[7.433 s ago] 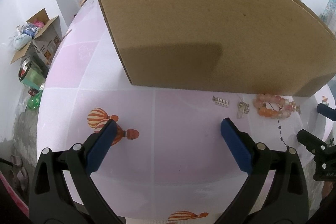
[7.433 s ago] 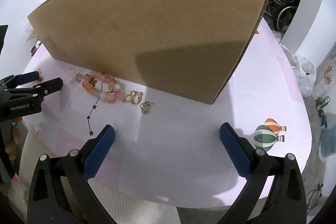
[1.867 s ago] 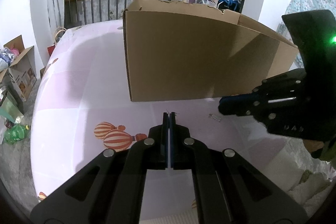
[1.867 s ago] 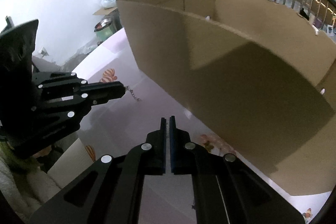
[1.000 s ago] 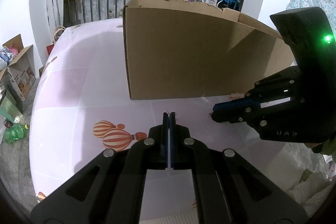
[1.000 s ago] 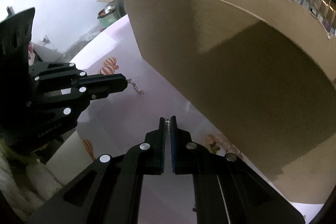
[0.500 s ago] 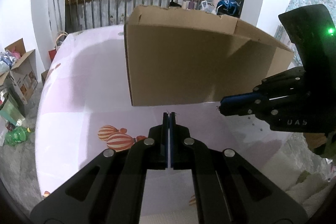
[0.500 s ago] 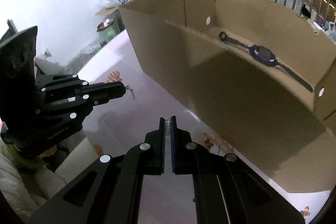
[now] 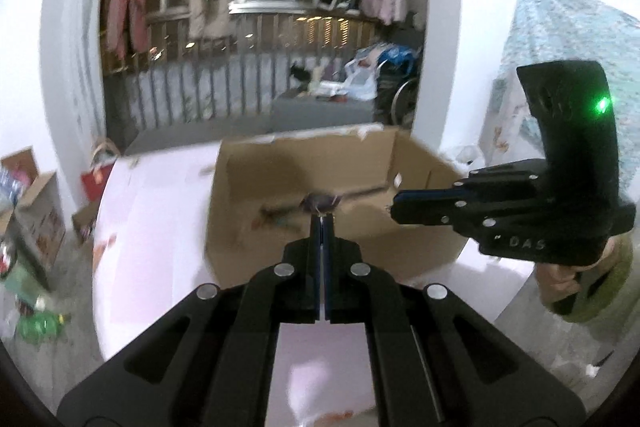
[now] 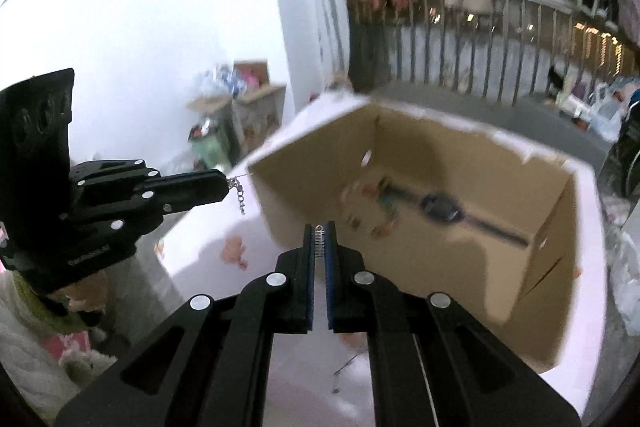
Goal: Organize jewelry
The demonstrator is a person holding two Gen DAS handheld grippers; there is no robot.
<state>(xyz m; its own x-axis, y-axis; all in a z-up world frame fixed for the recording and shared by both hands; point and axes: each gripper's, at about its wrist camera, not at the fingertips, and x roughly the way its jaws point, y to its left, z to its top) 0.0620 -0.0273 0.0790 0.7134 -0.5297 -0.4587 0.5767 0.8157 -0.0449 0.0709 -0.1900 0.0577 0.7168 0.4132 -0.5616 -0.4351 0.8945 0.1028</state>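
Left gripper (image 9: 322, 221): black plastic fingers pressed together, pinching one end of a thin silver chain (image 10: 238, 192); the chain's links dangle off the tip, seen from the right camera.
Right gripper (image 10: 319, 229): blue-padded jaws clamped on a small silver coiled piece (image 10: 319, 241), spring-like and ridged, upright between the pads.
Box (image 10: 424, 267): open brown cardboard, plain matte walls, round punched holes in the end walls, ragged torn top edge. Both grippers are raised near its open top, tilted down toward it.
Inside box: a dark watch (image 10: 440, 208) with a round face and long strap, lying flat on the floor; a few small pinkish bits (image 10: 376, 211) beside it, too blurred to identify.
Table (image 9: 152, 227): smooth pale pink cover with printed orange figures; the box sits on it.
Table jewelry: a thin dark strand (image 10: 344, 367) lies on the cover in front of the box, blurred.
Person: hand in a green-yellow sleeve (image 9: 588, 287) gripping the right tool's handle.
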